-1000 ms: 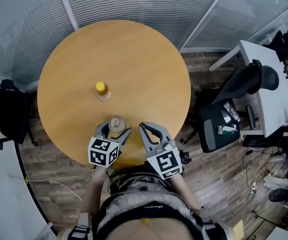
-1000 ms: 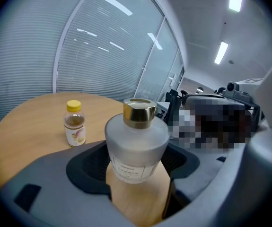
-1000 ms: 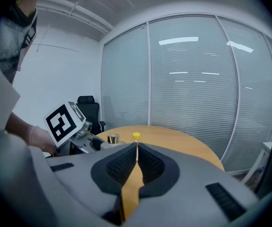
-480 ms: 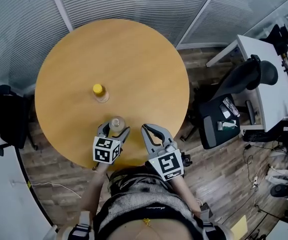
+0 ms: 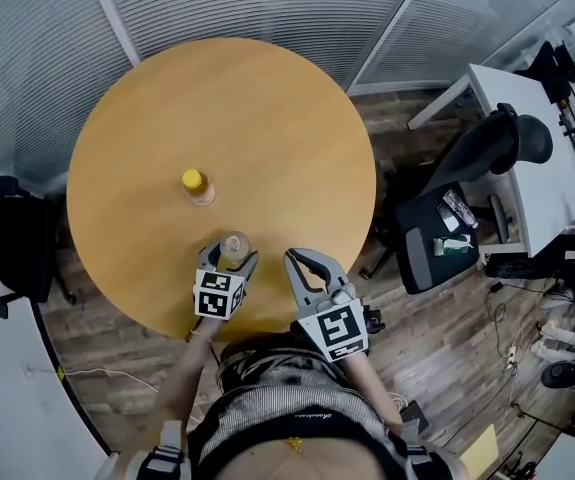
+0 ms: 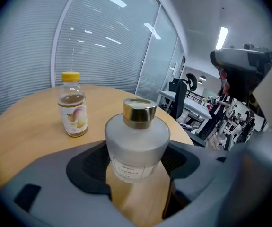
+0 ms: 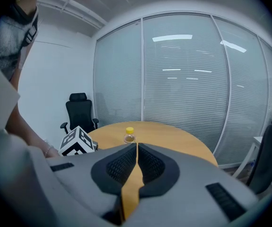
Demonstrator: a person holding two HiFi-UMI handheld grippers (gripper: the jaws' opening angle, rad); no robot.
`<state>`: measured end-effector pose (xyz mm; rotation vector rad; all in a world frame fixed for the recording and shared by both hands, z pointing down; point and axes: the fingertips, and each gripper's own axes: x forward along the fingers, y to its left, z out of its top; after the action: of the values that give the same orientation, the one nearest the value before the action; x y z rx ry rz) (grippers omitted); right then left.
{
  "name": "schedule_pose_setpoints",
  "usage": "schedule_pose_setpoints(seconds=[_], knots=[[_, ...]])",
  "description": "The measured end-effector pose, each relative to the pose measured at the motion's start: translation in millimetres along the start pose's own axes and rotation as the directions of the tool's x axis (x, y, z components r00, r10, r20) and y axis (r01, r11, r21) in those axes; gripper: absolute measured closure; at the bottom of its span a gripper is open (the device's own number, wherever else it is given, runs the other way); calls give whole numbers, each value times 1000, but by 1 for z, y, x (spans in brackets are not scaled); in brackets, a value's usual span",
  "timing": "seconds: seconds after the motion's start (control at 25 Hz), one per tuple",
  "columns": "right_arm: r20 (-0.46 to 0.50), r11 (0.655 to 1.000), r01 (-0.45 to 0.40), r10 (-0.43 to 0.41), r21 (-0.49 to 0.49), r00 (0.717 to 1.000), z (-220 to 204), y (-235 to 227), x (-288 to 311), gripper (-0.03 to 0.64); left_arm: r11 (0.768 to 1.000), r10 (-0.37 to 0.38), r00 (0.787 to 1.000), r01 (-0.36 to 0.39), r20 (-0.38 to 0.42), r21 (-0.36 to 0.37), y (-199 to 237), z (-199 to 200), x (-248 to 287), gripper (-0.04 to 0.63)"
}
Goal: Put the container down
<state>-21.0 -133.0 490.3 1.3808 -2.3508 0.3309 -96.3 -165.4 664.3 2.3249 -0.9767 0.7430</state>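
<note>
Nearest, the right gripper hangs over the near right rim of the round wooden table, its jaws pressed together at the tips with nothing between them. Its marker cube sits close to the person's chest. Just to its left, the left gripper is clamped on the container, a frosted glass bottle with a gold cap. The dark pads meet its round body on both sides. The container stands upright over the near part of the table, a little in from the edge; whether its base touches the wood cannot be told. Farther in and slightly left, apart from the container, a small juice bottle with a yellow cap stands upright on the table. Beyond the far rim runs a glass wall with closed blinds. To the right, off the table, stand a black office chair and a white desk
</note>
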Motion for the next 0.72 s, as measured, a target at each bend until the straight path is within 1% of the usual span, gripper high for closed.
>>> schedule_pose_setpoints(seconds=[0.12, 0.32, 0.72], knots=[[-4, 1000, 3, -3, 1, 1000, -1, 0, 0, 594, 1000, 1, 1000, 0, -25, 8, 2, -7, 6, 265], [-10, 1000, 10, -10, 7, 1000, -4, -1, -1, 594, 1000, -2, 999, 3, -43, 16, 1, -15, 13, 265], [-19, 1000, 14, -14, 7, 1000, -8, -4, -2, 594, 999, 26, 997, -23, -74, 49, 1, -28, 26, 265]])
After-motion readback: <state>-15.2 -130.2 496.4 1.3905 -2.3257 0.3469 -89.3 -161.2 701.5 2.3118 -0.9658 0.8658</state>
